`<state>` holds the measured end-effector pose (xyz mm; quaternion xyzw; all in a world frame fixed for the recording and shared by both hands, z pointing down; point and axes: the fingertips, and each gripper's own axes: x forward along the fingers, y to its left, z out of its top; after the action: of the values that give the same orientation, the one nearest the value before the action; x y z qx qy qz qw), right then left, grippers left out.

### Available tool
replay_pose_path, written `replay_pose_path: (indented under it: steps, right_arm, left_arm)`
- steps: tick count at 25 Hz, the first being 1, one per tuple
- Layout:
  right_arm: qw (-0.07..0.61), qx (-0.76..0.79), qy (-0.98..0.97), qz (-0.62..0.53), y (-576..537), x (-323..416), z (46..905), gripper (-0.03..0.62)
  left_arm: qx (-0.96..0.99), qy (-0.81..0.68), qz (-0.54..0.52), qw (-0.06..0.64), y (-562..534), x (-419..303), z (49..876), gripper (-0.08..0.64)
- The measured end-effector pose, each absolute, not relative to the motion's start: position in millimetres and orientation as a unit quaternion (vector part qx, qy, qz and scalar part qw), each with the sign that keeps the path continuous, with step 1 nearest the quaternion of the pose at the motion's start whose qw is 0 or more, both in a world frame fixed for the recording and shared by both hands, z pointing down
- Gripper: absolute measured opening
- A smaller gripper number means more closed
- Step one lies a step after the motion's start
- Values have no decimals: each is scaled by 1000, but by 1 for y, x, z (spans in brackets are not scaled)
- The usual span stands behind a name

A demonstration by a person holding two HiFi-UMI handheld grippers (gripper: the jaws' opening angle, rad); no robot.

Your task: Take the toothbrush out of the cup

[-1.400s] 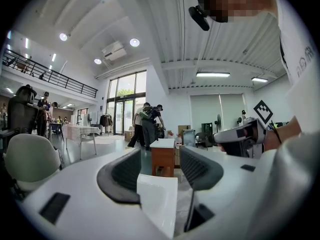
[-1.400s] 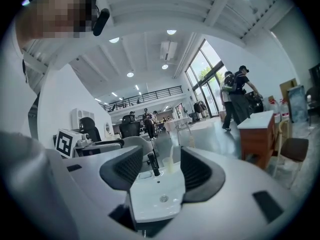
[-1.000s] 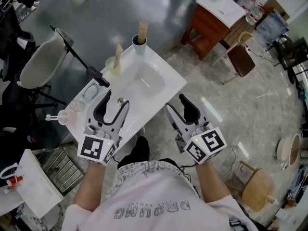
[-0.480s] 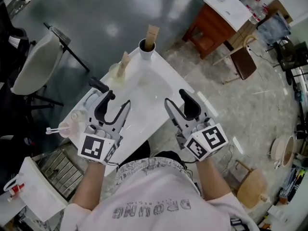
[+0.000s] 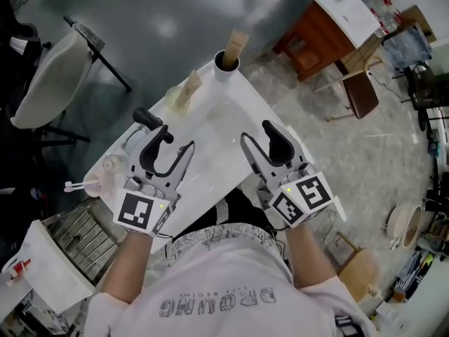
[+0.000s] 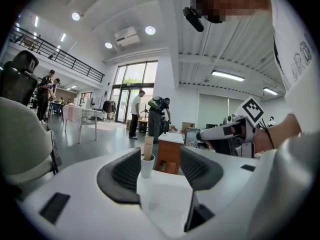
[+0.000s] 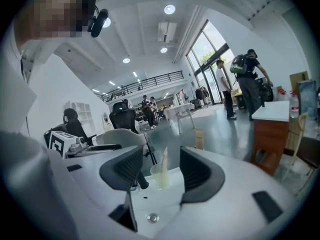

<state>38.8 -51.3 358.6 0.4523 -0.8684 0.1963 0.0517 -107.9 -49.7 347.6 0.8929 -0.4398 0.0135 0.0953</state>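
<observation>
Closing in on the cups, both grips empty.

Spread wide with nothing between them on the left gripper [image 5: 175, 140] and the right gripper [image 5: 258, 135] alike. Carried forward over the white sink [image 5: 210, 128] during the last second, now level with the black tap [image 5: 145, 118], gap unchanged. Lined up from the left on the white cup [image 5: 226, 65] at upper middle, with the toothbrush [image 5: 236, 43], seemingly in a tan wrapper, upright inside. Well short of it yet; probably only the reach under way.
</observation>
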Motion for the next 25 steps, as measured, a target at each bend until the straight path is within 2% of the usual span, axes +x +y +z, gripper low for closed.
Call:
replay_pose_path:
  steps: [25]
  right_arm:
    - [45, 290, -933, 210, -146, 60, 361, 241]
  left_arm:
    - [803, -590, 45, 73, -100, -77, 337, 247]
